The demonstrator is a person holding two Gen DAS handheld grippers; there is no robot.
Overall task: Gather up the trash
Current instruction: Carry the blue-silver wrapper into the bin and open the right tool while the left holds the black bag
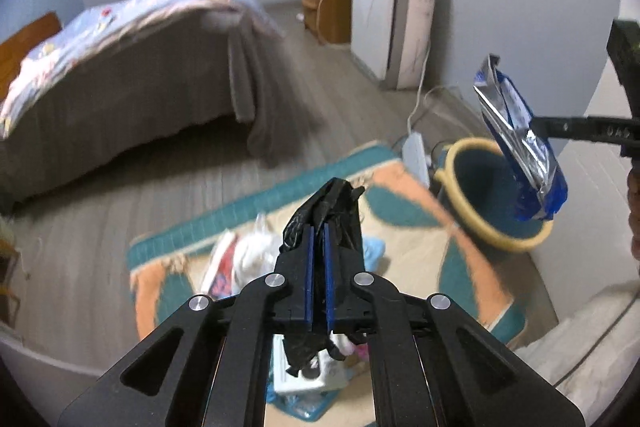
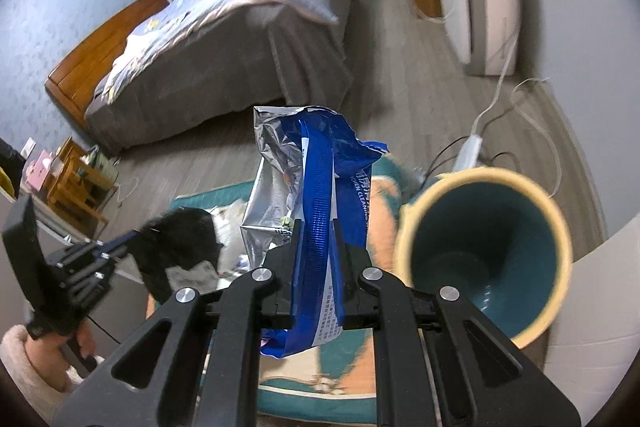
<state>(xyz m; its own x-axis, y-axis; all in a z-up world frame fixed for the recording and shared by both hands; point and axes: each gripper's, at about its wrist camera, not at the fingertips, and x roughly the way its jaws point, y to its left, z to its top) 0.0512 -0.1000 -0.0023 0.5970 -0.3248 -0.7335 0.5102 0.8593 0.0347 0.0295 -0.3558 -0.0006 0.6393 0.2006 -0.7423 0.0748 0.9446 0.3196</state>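
My left gripper is shut on a crumpled black plastic bag, held above the rug. It also shows in the right wrist view at lower left. My right gripper is shut on a blue and silver foil packet. In the left wrist view the packet hangs over the rim of a teal bin with a tan rim. In the right wrist view the bin is just right of the packet, its mouth open toward me.
Several pieces of trash lie on a teal and orange rug. A bed stands to the left, a white appliance at the back wall, a power strip with cables behind the bin.
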